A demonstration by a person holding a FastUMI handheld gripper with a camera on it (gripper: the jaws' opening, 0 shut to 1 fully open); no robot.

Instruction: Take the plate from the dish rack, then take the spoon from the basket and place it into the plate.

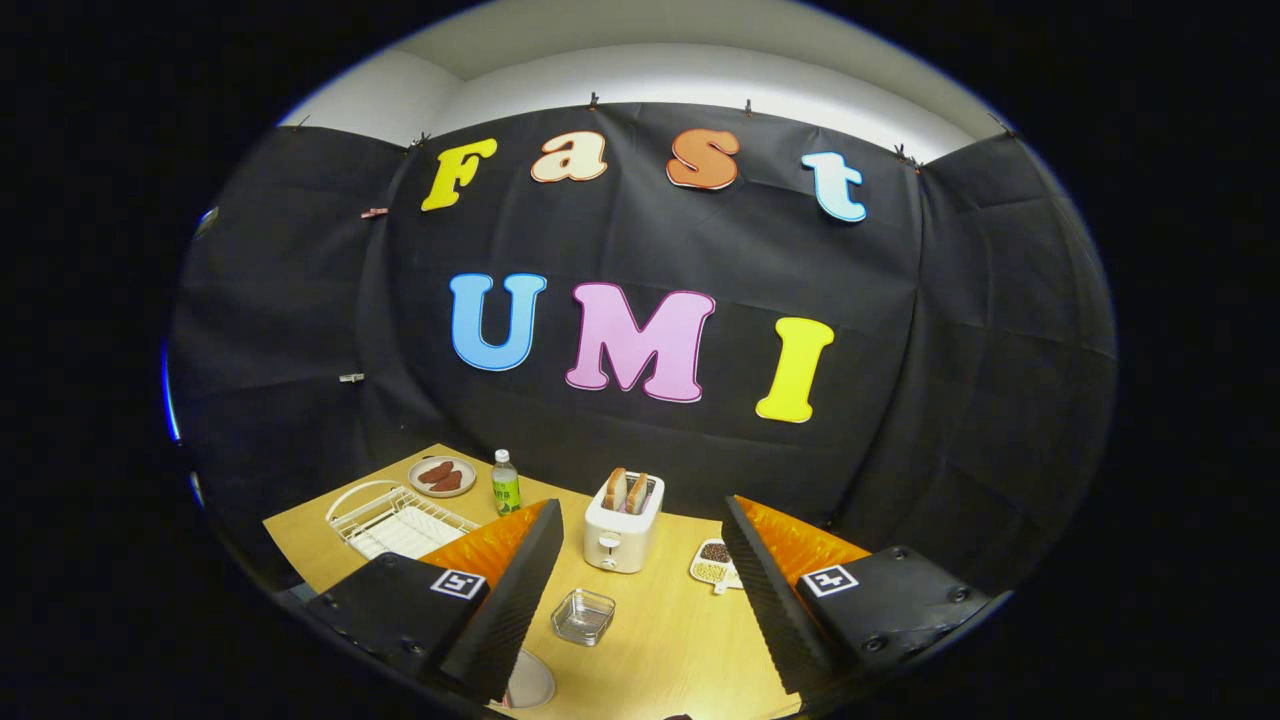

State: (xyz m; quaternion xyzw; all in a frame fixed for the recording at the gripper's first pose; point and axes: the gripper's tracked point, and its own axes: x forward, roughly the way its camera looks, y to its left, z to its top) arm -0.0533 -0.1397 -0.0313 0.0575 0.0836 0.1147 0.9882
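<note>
Gripper view: gripper (640,575) held above the wooden worktop (680,630), fingers wide apart, nothing between them. Dish rack (395,520), white wire, sits beyond the left finger; long axis runs away from the gripper, slanting left. Whether a plate stands in it I cannot tell. A pale round plate (530,683) lies flat just beside the left fingertip, partly hidden by it. Ahead between the fingers: square clear glass dish (583,616), then a cream toaster (623,530) with two bread slices upright. Beyond the rack: small plate of brown food (442,476), green-labelled bottle (505,483). Divided dish with grains (714,563) near the right finger.
</note>
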